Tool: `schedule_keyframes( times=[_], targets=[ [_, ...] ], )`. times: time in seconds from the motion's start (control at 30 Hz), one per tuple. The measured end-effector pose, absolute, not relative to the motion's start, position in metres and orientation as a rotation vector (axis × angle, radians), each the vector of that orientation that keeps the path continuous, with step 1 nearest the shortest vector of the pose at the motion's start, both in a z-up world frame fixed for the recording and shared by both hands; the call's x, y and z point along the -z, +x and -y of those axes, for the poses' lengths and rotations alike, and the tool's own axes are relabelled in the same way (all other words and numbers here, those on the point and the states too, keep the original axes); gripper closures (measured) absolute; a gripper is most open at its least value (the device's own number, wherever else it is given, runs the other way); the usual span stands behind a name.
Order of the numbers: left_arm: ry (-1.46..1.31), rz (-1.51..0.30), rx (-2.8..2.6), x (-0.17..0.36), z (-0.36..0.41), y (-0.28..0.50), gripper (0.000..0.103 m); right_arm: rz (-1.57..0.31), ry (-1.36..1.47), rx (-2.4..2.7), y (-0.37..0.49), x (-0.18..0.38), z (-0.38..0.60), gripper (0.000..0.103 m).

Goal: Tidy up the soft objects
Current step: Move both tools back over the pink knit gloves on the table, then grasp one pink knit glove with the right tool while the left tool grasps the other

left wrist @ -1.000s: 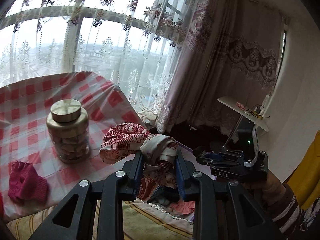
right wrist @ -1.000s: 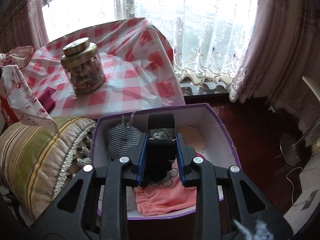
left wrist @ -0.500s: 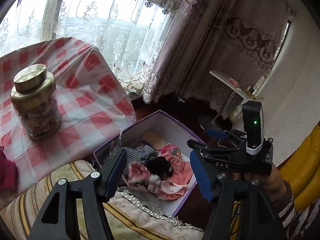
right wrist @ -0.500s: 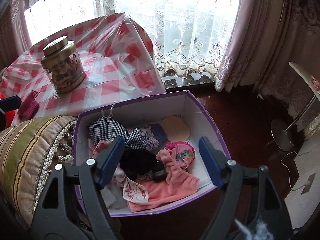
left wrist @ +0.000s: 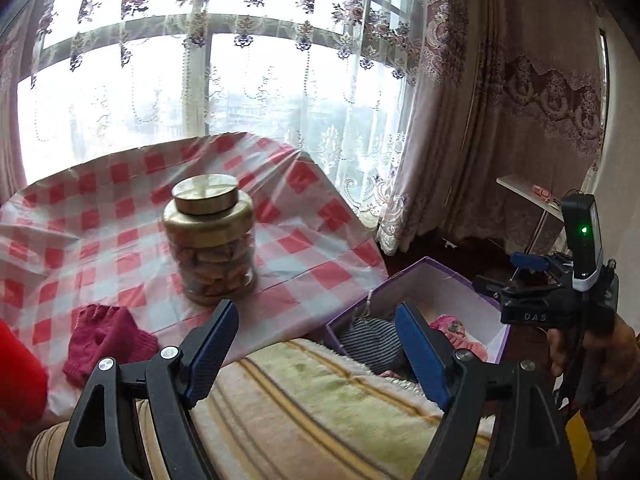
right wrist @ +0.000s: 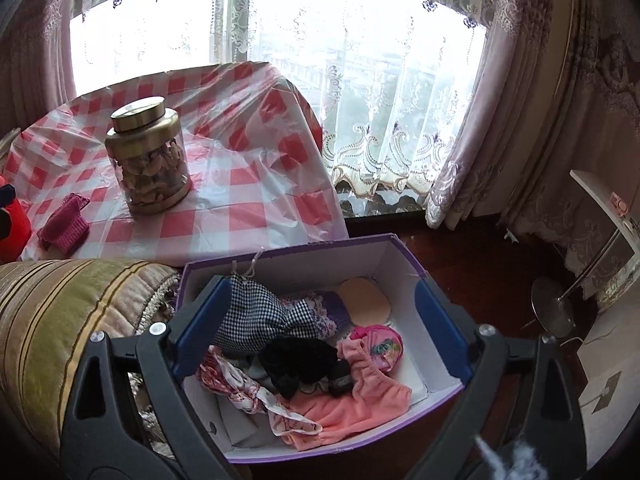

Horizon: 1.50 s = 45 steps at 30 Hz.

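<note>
A purple box [right wrist: 402, 242] on the floor holds soft things: a checked pouch [right wrist: 256, 314], a black bundle [right wrist: 298, 362], a red-patterned scarf [right wrist: 236, 382], a salmon cloth [right wrist: 352, 404] and a pink pouch [right wrist: 380, 346]. My right gripper [right wrist: 322, 292] hovers over the box, its jaws opening with nothing pressed between them. My left gripper [left wrist: 316, 316] hangs above the striped cushion [left wrist: 320, 404], jaws opening and empty. A dark pink knitted glove [left wrist: 106, 340] lies on the checked table [left wrist: 120, 216]. The same purple box [left wrist: 424, 268] shows at the right in the left wrist view.
A gold-lidded glass jar [left wrist: 210, 240] stands mid-table; the jar [right wrist: 148, 156] also shows in the right wrist view. A red plush thing [right wrist: 12, 224] sits at the table's left edge. A lamp base [right wrist: 554, 306] stands on the dark floor right of the box. Curtains hang behind.
Both grippers opened wide. The left let go of the patterned scarf and the right let go of the black bundle; both now lie in the box. The left view swung back toward the table.
</note>
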State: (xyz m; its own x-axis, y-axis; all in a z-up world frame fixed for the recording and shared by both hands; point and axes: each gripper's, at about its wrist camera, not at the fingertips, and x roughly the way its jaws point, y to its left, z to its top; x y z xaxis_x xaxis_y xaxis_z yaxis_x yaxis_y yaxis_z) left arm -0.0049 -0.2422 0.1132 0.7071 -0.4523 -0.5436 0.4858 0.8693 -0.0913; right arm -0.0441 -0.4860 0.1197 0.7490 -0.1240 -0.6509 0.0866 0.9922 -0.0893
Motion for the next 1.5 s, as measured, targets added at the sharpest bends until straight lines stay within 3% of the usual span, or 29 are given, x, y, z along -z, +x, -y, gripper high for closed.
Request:
schedule_keyframes(
  times=[0.17, 0.57, 1.07, 1.5],
  targets=[
    [-0.006, -0.615, 0.466, -0.099, 0.173, -0.011, 0.021, -0.675, -0.088, 0.02, -0.035, -0.125, 0.45, 0.007],
    [-0.084, -0.753, 0.17, -0.065, 0.057, 0.008, 0.021, -0.795, -0.168, -0.291, 0.009, -0.12, 0.34, 0.007],
    [-0.091, -0.926, 0.046, -0.029, -0.006, 0.068, 0.022, -0.937, -0.485, -0.75, 0.098, -0.072, 0.166, 0.007],
    [0.055, -1.098, 0.099, 0.011, -0.021, 0.119, 0.022, -1.031, -0.613, -0.87, 0.163, -0.001, 0.092, 0.009]
  ],
)
